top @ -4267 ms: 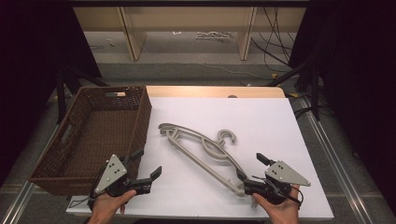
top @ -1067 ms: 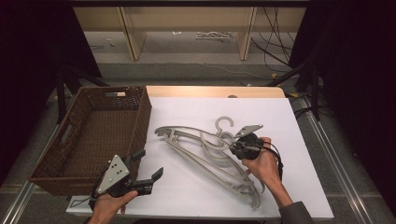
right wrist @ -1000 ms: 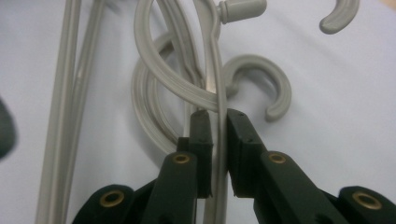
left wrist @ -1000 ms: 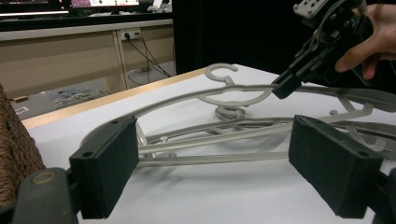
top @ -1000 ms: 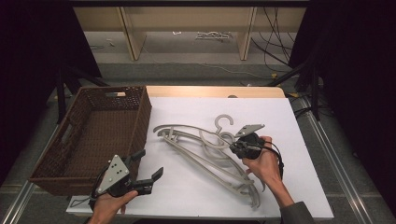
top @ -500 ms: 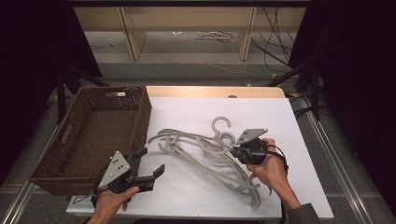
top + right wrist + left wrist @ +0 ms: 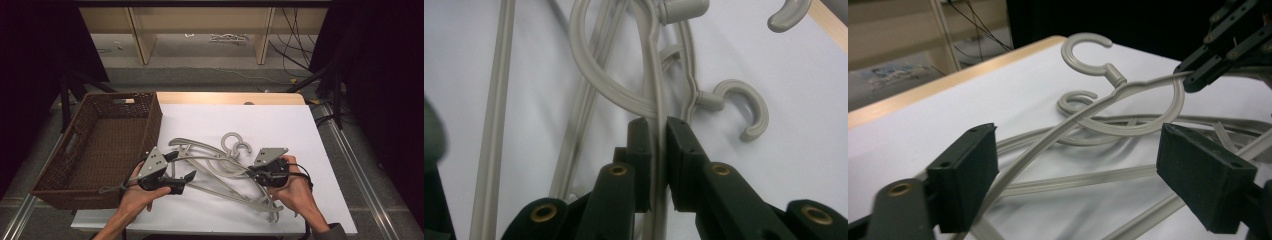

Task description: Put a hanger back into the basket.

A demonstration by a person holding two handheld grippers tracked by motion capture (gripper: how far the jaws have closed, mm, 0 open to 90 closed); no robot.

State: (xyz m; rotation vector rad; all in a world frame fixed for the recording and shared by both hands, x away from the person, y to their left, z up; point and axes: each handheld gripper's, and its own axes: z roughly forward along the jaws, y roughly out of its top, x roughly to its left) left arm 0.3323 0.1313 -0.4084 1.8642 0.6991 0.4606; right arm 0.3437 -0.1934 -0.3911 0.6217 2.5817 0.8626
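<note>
The hangers (image 7: 220, 167) were pale grey plastic, plain and unpatterned. Beneath the hangers the table (image 7: 280, 125) was white, with a light wood strip along its far edge. Left of the hangers, the basket (image 7: 107, 145) was dark brown with a woven pattern. Both grippers' jaws were black, with grey top plates.

The right gripper (image 7: 658, 135) has its fingers (image 7: 684, 145) pinched together; the left gripper (image 7: 1088, 175) holds its fingers (image 7: 965, 175) spread wide.
</note>
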